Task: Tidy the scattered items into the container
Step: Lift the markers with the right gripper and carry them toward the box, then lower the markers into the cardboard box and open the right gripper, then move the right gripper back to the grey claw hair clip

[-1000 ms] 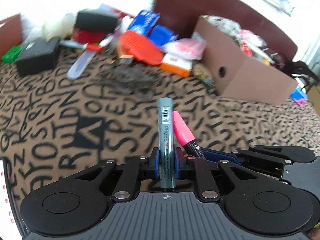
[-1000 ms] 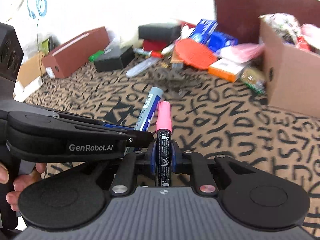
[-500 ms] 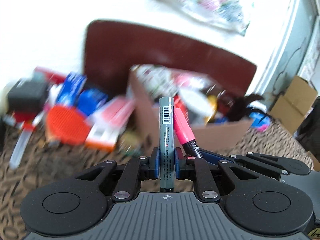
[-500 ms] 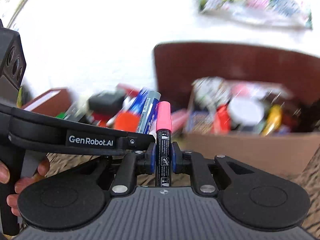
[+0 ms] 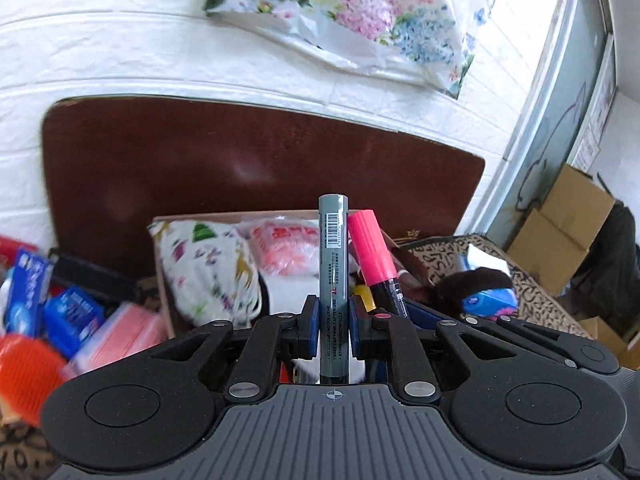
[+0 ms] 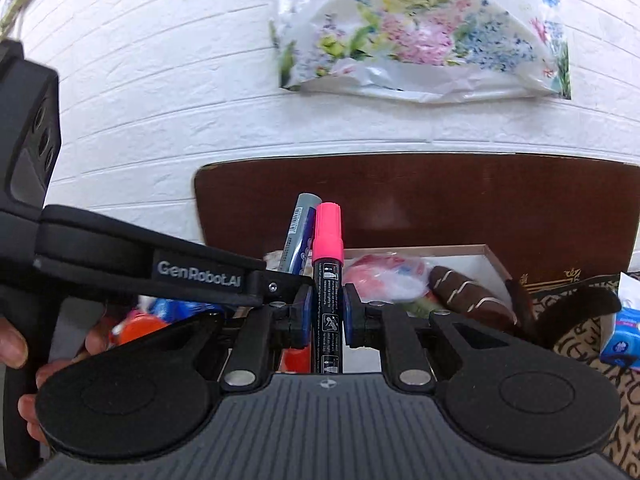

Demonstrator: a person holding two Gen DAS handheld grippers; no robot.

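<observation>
Grey marker (image 5: pixel 333 280) pinched mid-barrel in the left gripper (image 5: pixel 332 328), pink marker (image 6: pixel 327 280) likewise in the right gripper (image 6: pixel 327 320); both upright, side by side, close before the cardboard box (image 5: pixel 160 280). Likely light, stiff, smooth plastic; mid-barrel grip suits, though a slip seems possible. Box already crowded: printed pouch (image 5: pixel 208 272), red packet (image 5: pixel 284 248). Loose packets (image 5: pixel 68 312) at left, brown headboard (image 5: pixel 240 160) behind.

marker in left gripper (image 5: pixel 333 276): grey, barcode label
marker in right gripper (image 6: pixel 327 280): pink cap, black barrel
headboard (image 5: pixel 240 160): dark reddish brown
wall (image 6: pixel 160 80): white brick pattern
hanging bag (image 6: pixel 424 40): floral, pink, blue, green
bedspread (image 5: pixel 532 292): tan, black letters
brush (image 5: pixel 24 368): orange-red
</observation>
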